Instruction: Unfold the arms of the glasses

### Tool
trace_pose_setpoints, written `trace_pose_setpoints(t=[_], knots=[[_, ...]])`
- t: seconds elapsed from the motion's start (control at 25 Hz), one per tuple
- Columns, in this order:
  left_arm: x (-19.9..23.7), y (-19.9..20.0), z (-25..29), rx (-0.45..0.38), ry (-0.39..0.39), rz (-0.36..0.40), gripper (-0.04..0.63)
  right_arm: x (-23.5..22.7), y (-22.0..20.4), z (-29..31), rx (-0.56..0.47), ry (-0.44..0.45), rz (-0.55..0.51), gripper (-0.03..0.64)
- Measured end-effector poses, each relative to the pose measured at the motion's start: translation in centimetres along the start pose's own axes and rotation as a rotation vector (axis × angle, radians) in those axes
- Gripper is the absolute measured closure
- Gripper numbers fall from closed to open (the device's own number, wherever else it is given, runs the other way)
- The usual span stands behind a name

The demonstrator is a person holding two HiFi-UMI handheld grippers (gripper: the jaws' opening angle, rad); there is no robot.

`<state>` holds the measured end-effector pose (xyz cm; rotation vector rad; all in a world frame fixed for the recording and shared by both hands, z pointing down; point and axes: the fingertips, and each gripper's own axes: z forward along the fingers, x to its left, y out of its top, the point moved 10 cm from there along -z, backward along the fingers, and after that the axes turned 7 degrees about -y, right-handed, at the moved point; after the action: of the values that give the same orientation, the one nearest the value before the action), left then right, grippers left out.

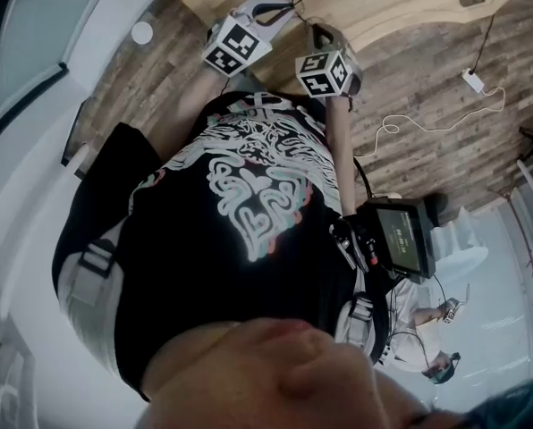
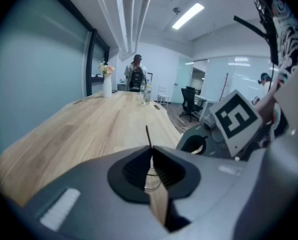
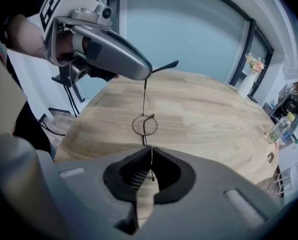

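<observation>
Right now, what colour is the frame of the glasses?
Black, a thin wire frame; the glasses show best in the right gripper view.

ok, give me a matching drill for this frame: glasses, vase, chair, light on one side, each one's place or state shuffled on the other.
1 glasses
2 vase
3 chair
4 light

A on the floor
B on the table, holding flowers
C lit, overhead
D pinched in both pairs of jaws, above the table

Pairs: 1-D, 2-B, 3-A, 4-C
</observation>
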<state>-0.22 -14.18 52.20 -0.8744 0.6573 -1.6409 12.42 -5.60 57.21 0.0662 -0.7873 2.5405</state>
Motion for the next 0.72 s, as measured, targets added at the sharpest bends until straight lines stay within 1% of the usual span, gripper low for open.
trace_pose_setpoints(t=[0.12,0.28,0.36,0.44,0.52,0.72], knots=[[0.0,0.2,-0.3,-0.014,-0.005,-0.009,0.592,0.1,1.0,-0.3,-0.034,0.017,-0.005,0.614],[-0.2,0.6,-0.6,-0.015,-0.019,-0.007,0.592,0.2,2.2,-0.2,-0.054,0.028,-0.021,0.611],[-0.2,0.5,-1.0,-0.013,-0.017,-0.010,0.592,0.7,2.8,0.1,-0.060,0.063,-0.011,0.560],[-0.3,0.5,-1.1,-0.018,-0.013,-0.021,0.592,0.9,3.0,0.2,-0.055,0.083,-0.025,0.560],[-0.5,0.7,-1.1,-0.022,-0.014,-0.024,0.592,1.0,3.1,0.2,-0.053,0.077,-0.050,0.560],[-0.6,0.8,-1.3,-0.026,-0.024,-0.015,0.592,1.5,3.6,0.4,-0.048,0.074,-0.072,0.560]])
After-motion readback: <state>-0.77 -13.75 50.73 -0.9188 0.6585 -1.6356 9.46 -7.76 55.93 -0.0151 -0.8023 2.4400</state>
